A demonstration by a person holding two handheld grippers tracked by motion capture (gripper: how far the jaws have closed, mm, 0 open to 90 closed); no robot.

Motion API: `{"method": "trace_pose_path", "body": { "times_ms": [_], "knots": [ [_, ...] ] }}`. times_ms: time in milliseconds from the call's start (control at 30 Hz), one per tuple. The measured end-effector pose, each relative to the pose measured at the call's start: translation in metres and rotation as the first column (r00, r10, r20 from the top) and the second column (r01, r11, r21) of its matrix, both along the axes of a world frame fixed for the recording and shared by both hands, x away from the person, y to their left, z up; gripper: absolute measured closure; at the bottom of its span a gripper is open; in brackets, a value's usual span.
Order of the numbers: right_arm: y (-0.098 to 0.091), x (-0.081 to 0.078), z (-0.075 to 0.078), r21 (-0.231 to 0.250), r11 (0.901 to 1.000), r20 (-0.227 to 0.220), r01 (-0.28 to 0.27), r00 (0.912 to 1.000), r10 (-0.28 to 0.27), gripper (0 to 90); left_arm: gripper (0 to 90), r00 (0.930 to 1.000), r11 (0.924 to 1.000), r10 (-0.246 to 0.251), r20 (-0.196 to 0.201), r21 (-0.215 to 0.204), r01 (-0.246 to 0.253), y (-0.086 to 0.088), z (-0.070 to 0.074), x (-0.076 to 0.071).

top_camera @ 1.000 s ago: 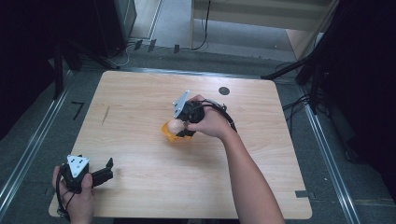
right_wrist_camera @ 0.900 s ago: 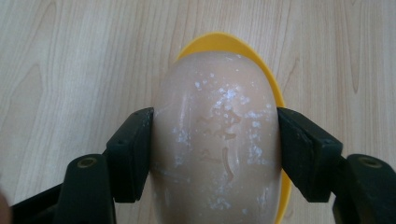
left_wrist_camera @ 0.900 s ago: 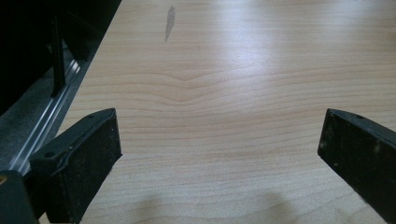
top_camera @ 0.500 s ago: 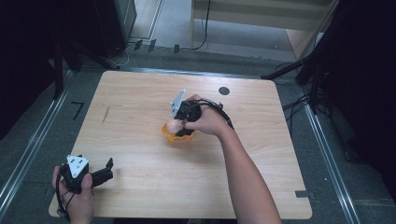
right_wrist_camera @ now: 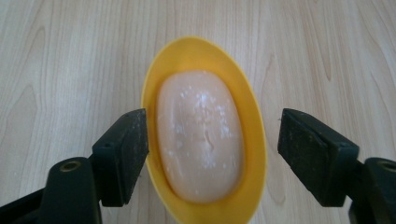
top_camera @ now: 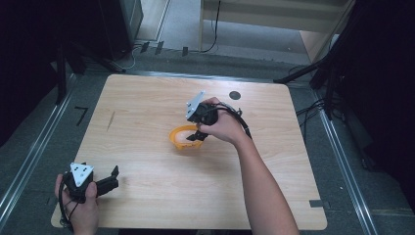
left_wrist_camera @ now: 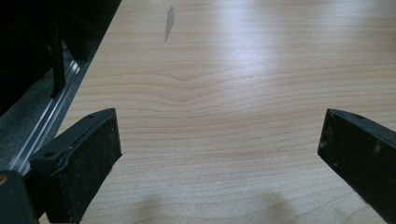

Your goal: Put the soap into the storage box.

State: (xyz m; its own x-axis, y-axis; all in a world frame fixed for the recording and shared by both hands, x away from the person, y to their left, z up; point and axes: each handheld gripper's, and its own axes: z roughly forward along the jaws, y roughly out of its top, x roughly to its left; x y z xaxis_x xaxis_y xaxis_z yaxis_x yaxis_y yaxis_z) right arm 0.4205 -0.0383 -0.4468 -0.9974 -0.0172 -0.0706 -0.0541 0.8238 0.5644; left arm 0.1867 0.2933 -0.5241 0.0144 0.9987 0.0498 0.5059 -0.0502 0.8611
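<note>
A yellow oval dish (right_wrist_camera: 161,79) (top_camera: 180,138) sits near the middle of the wooden table (top_camera: 147,107). A pale peach bar of soap (right_wrist_camera: 198,135) lies inside it. My right gripper (right_wrist_camera: 212,126) (top_camera: 196,137) points down over the dish. Its jaws have just been opening and now stand on either side of the soap, with no pad pressing on it. The left pad is close to the dish rim. My left gripper (top_camera: 113,177) (left_wrist_camera: 219,126) rests near the table's front left corner, open, with bare wood between its jaws.
There is a black round mark (top_camera: 235,95) at the back of the table and a dark streak (top_camera: 111,120) (left_wrist_camera: 169,21) on the left part. A metal rail (left_wrist_camera: 51,121) runs along the left edge. Black stand legs (top_camera: 313,73) rise beyond the far right corner.
The soap seen at the right gripper's tip over the dish now lies in the dish, and the jaws have parted from it. The left hand has stayed put.
</note>
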Motion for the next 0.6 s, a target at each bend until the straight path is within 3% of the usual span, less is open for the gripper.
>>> {"method": "trace_pose_path", "body": {
  "times_ms": [100,233,433,600],
  "knots": [
    [-0.01,-0.002,-0.001,0.015,0.9993,-0.021,0.033,0.9992,-0.033,25.4,0.0,1.0,1.0,0.001,-0.002,0.002,-0.001,0.0,0.0,0.0],
    [-0.025,-0.005,-0.004,0.044,0.9947,-0.099,0.093,0.9912,-0.088,18.3,0.0,1.0,1.0,-0.001,-0.001,0.007,0.001,-0.001,0.0,0.001],
    [-0.046,-0.012,-0.007,0.043,0.9871,-0.107,0.154,0.983,-0.149,13.4,0.0,1.0,0.9999,0.0,-0.003,0.014,0.0,-0.001,0.0,0.001],
    [-0.063,-0.017,-0.007,0.087,0.9744,-0.161,0.207,0.9682,-0.192,8.3,0.0,1.0,0.9997,-0.002,-0.006,0.023,0.002,-0.003,0.0,0.001]
  ]
}}
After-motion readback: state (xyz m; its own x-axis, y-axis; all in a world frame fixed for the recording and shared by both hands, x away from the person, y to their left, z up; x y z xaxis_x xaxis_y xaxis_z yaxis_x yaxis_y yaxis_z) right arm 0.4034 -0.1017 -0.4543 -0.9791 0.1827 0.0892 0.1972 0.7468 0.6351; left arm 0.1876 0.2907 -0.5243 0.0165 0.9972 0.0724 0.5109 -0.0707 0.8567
